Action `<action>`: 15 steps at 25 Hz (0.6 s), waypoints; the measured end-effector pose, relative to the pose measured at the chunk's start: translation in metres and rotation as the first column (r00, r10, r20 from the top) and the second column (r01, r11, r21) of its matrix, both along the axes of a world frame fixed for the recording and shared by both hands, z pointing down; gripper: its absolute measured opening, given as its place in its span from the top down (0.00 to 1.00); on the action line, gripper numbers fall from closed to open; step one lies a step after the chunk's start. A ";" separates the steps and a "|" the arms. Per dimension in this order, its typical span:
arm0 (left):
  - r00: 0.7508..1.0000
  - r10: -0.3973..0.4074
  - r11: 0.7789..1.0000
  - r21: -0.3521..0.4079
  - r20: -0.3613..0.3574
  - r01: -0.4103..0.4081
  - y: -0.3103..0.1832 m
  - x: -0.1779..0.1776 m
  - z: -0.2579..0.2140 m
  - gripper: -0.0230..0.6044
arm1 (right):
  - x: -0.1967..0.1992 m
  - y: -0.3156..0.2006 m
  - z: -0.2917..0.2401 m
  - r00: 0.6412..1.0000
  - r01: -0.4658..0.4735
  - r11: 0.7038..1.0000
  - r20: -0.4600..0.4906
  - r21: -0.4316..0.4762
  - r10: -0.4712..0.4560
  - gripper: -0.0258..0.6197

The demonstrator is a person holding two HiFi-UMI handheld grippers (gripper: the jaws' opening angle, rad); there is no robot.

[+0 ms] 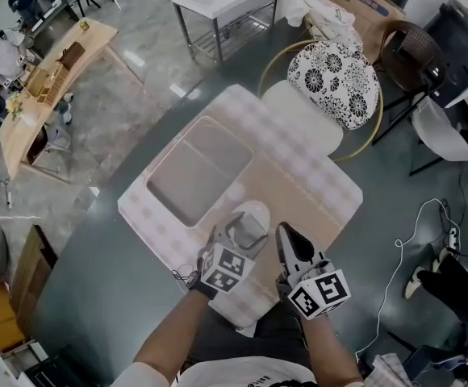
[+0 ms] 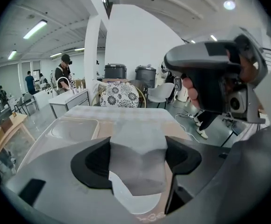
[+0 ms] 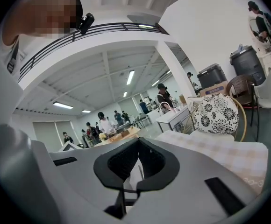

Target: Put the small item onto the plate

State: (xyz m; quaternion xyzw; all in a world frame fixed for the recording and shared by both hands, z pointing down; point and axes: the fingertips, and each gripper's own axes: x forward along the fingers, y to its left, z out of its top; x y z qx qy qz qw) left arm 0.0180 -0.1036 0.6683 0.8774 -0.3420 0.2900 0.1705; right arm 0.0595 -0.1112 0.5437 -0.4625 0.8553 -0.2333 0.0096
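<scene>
A small grey item (image 1: 248,230) sits clamped in my left gripper (image 1: 244,234), just above a small white plate (image 1: 256,212) near the front of the checked table (image 1: 298,176). The left gripper view shows the jaws shut on the grey item (image 2: 138,164), with the white plate (image 2: 138,204) right beneath it. Whether the item touches the plate cannot be told. My right gripper (image 1: 284,232) hovers just to the right, and its jaws (image 3: 138,146) are shut with nothing between them.
A shallow rectangular tray (image 1: 198,172) lies on the cloth beyond the plate, to the left. Behind the table stands a chair with a white seat (image 1: 302,119) and a floral cushion (image 1: 335,71). A cable (image 1: 415,232) trails on the floor to the right.
</scene>
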 end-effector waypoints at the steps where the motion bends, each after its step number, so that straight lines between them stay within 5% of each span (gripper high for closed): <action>1: 1.000 0.004 1.000 -0.007 0.015 -0.004 -0.001 0.000 0.007 0.43 | 0.000 -0.001 0.003 1.000 -0.002 1.000 0.000 -0.001 0.002 0.94; 15: 0.980 0.067 0.995 -0.084 0.188 -0.052 0.000 0.002 0.076 0.43 | 0.007 0.002 0.033 1.000 -0.010 1.000 -0.001 -0.025 0.010 0.94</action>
